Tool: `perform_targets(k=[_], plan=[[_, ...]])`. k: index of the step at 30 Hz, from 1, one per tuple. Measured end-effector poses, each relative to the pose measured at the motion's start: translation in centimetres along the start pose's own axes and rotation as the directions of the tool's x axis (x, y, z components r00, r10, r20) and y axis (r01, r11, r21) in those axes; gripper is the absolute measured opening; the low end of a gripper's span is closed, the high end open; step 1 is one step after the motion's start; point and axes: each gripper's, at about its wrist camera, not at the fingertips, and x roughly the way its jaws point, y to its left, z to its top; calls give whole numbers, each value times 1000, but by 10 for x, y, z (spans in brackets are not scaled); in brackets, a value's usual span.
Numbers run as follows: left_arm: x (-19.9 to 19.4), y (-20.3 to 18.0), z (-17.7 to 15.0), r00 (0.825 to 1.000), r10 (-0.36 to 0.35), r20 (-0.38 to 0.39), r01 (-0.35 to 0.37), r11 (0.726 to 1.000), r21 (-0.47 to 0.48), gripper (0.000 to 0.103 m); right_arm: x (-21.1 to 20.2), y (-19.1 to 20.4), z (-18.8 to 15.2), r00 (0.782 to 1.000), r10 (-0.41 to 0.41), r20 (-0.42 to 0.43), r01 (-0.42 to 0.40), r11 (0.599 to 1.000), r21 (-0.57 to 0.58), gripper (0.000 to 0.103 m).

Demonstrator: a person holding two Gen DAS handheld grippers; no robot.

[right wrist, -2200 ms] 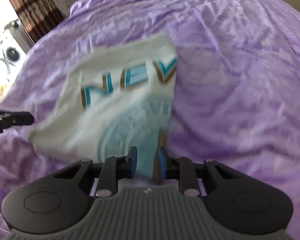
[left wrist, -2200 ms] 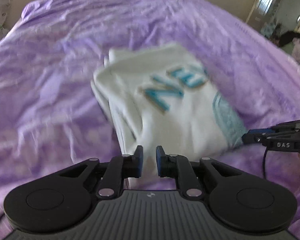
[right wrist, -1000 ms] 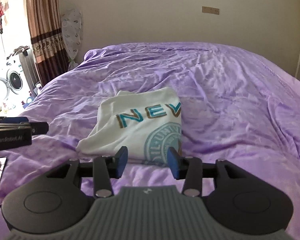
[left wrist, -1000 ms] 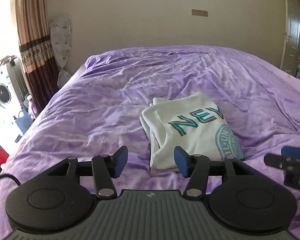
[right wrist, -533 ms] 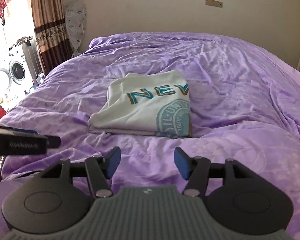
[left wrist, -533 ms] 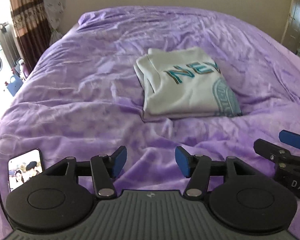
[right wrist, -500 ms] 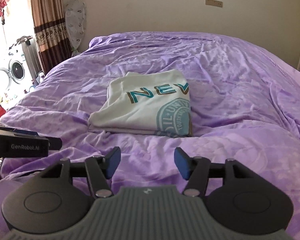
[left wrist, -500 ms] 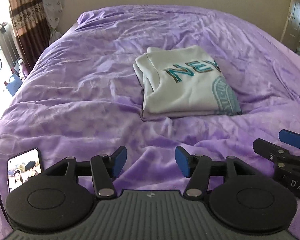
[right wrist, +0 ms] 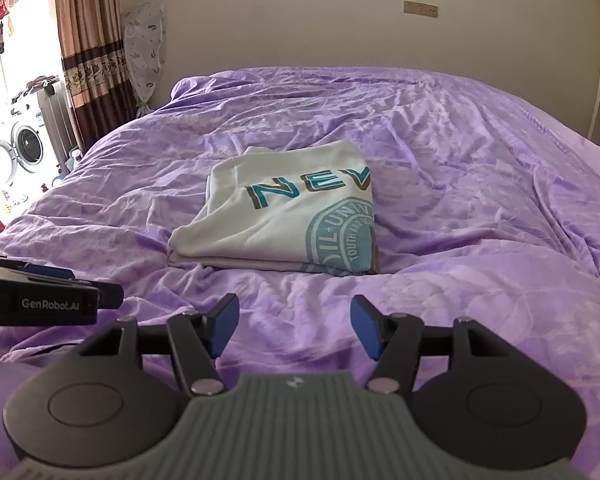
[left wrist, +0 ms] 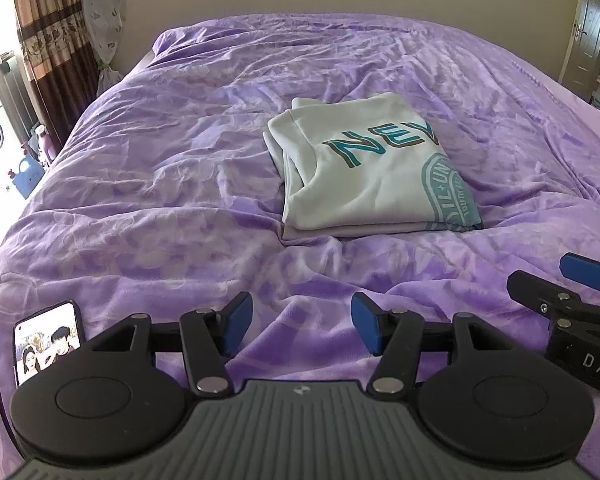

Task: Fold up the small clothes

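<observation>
Nearest: left gripper (left wrist: 302,330) and right gripper (right wrist: 294,332), both released, nothing between the pads, angled down over the near edge of the bed (left wrist: 160,216). Right jaws just been opening, empty. A phone (left wrist: 46,342) just beside the left gripper. Farther out, well apart from both: shirt (left wrist: 364,176), folded flat mid-bed. Risk, by judgement: any further reach could drag the top layer and undo the fold; soft, rumpled bedding offers little support.
</observation>
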Motion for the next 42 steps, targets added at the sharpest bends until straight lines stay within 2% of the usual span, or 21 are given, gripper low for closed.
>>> perform_targets(k=[42], plan=[[-10,-1,3,999,12,51,-13,1000,25,67,-2,1,1,1000,4,4,-4,1000,4,62]])
